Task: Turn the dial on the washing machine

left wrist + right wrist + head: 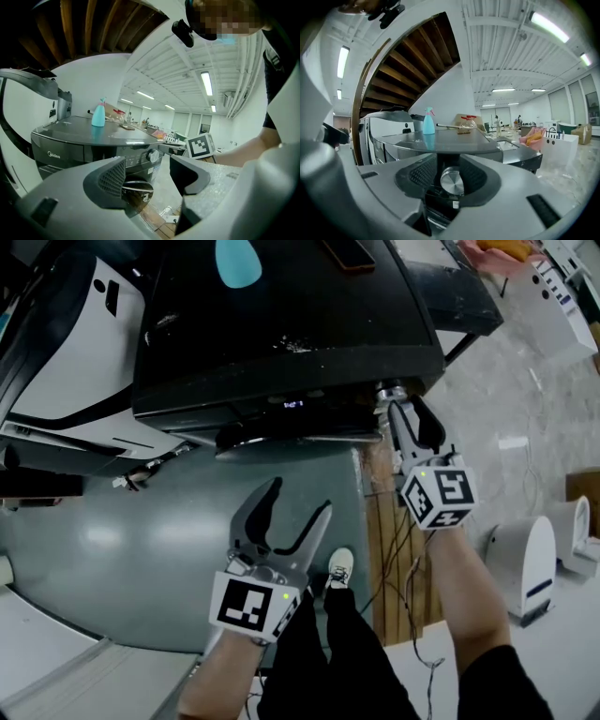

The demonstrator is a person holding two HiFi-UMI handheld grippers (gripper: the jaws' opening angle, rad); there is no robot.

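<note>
The dark grey washing machine (281, 324) fills the upper head view, front panel facing me. Its round silver dial (386, 390) sits at the panel's right end. My right gripper (392, 404) reaches up to it, and in the right gripper view the dial (452, 182) sits between the two ribbed pads (423, 174), which close against its sides. My left gripper (300, 514) hangs open and empty over the grey floor, well below the machine. In the left gripper view the dial (153, 156) shows far ahead, with the right gripper's marker cube (201, 145) beside it.
A blue spray bottle (237, 261) stands on the machine's top. A white machine (66, 352) stands to the left. A lit display (293, 404) shows on the panel. Cables run over wooden boards (394, 549), and a white appliance (525, 563) stands at the right.
</note>
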